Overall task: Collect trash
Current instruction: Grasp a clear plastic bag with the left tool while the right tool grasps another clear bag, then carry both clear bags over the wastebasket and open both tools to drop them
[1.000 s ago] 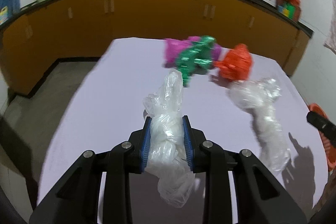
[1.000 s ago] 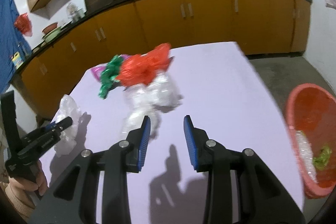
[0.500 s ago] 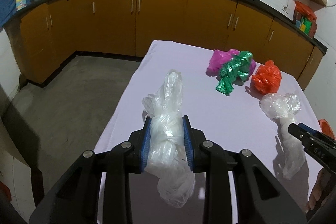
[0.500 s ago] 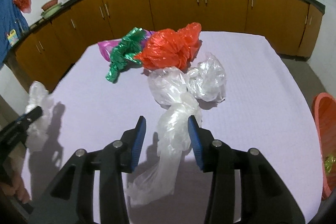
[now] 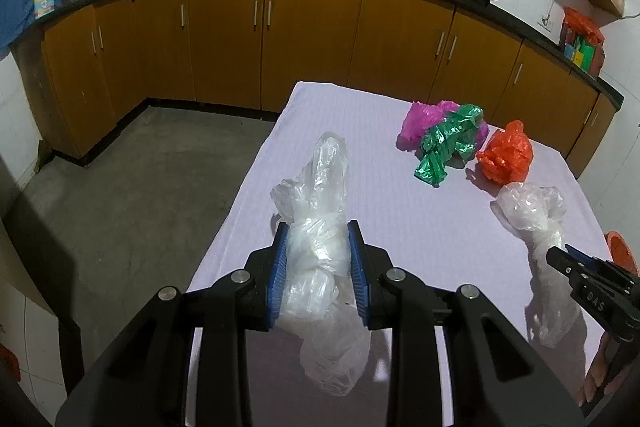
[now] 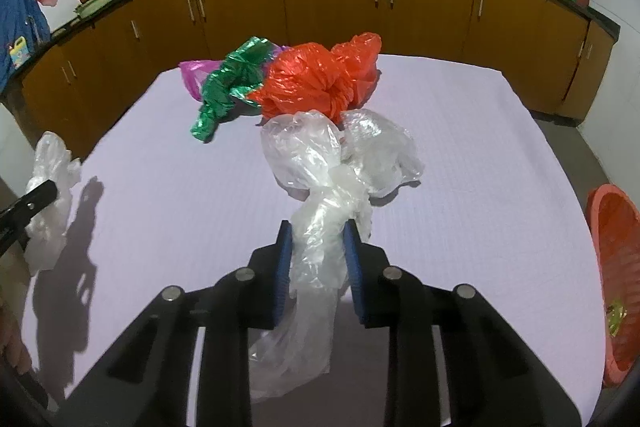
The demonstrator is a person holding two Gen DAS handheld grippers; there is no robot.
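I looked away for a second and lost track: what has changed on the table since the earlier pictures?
The right gripper came forward over the second clear plastic bag; its jaws have just been closing and now pinch the bag's twisted neck. Unchanged: the left gripper holds its own clear bag; the green, pink and orange bags lie on the table.

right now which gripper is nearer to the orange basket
Right. The right gripper, shut on a clear bag, is over the table's side nearest the orange basket; the left gripper is over the far side.
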